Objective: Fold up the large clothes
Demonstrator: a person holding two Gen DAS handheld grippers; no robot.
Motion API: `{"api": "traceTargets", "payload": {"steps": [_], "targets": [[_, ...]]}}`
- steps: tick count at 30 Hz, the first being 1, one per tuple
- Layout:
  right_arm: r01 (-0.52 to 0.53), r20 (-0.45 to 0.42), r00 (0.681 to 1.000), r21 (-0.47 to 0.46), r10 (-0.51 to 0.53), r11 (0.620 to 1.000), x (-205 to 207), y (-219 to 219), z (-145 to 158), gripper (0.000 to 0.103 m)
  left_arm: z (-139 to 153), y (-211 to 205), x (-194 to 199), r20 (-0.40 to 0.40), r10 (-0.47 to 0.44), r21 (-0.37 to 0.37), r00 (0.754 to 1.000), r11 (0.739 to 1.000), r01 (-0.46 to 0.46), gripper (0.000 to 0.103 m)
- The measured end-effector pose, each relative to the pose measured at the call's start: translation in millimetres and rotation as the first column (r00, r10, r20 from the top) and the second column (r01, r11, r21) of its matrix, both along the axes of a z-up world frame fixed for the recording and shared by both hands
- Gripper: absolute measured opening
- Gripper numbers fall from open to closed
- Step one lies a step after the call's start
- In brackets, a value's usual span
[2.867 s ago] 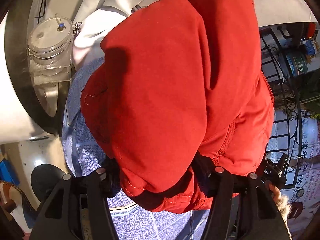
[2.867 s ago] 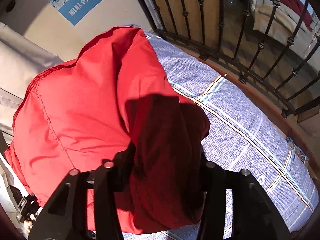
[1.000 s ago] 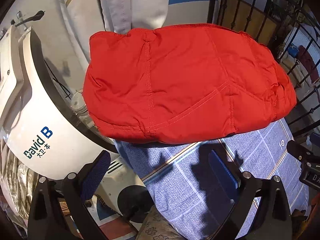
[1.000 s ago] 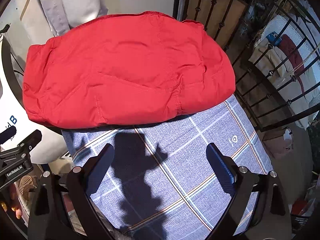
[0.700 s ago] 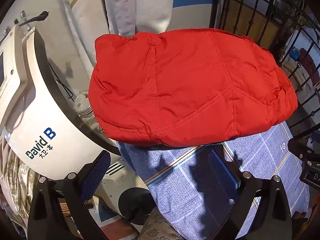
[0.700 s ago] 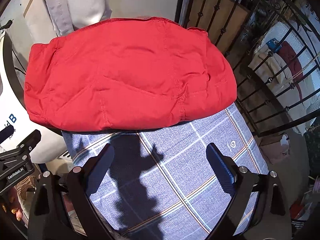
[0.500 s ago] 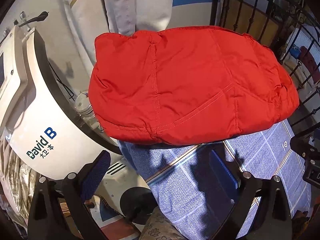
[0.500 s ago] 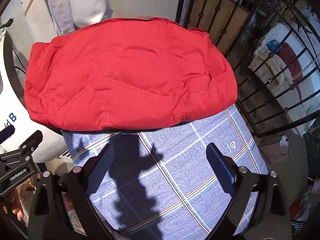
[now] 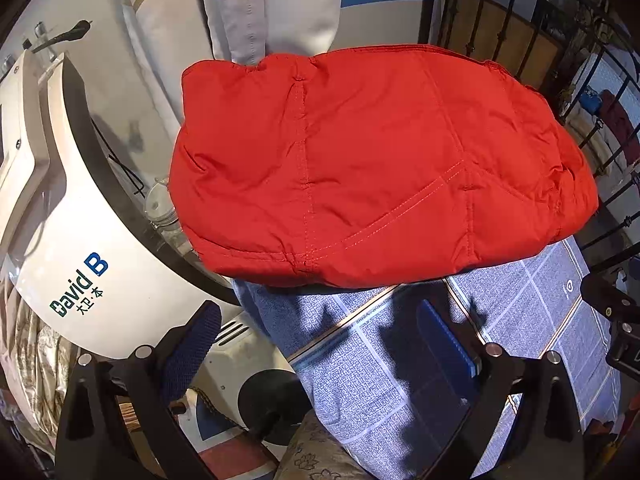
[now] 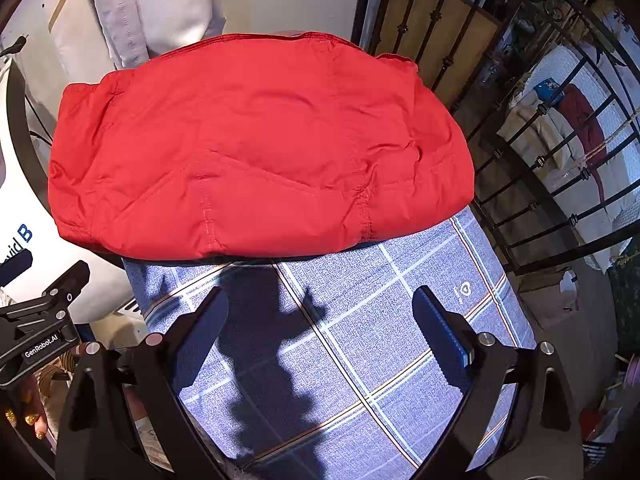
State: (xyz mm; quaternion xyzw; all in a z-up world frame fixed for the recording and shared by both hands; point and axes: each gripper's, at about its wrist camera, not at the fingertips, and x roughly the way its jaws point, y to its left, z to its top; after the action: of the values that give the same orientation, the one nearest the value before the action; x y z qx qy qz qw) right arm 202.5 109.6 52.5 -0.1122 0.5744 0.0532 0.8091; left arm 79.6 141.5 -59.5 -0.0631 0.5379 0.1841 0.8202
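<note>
A red padded jacket (image 9: 372,168) lies folded in a flat bundle on the far half of a surface covered by a blue checked cloth (image 9: 400,360). It also shows in the right wrist view (image 10: 256,148) on the same cloth (image 10: 380,340). My left gripper (image 9: 320,344) is open and empty, held back above the near left edge of the cloth. My right gripper (image 10: 320,332) is open and empty above the near part of the cloth. Neither touches the jacket.
A white machine marked "David B" (image 9: 60,208) stands close at the left. A black iron railing (image 10: 520,128) runs along the right and back. Pale garments (image 9: 272,8) hang behind the jacket. A glass jar (image 9: 160,208) sits by the jacket's left edge.
2.9 s ago both grippers were shut on the red jacket. They have since let go and drawn back; in the last second they only shifted slightly while the jacket lay still.
</note>
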Motion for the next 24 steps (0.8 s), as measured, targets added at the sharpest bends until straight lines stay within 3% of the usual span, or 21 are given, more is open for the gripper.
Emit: {"api": "traceTargets", "payload": {"steps": [10,24], "targets": [[-0.002,0.002,1.0,0.003,0.002,1.0,-0.3,-0.1,-0.3,0.092,-3.7,4.7,-0.1,-0.009,0.007,-0.033,1.0,0.999,-0.008,0.097],[-0.01,-0.006,1.0,-0.002,0.01,1.0,-3.5,0.5,-2.8,0.092,-2.5,6.8,-1.5,-0.008,0.016,-0.023,1.0,1.0,-0.016,0.097]]}}
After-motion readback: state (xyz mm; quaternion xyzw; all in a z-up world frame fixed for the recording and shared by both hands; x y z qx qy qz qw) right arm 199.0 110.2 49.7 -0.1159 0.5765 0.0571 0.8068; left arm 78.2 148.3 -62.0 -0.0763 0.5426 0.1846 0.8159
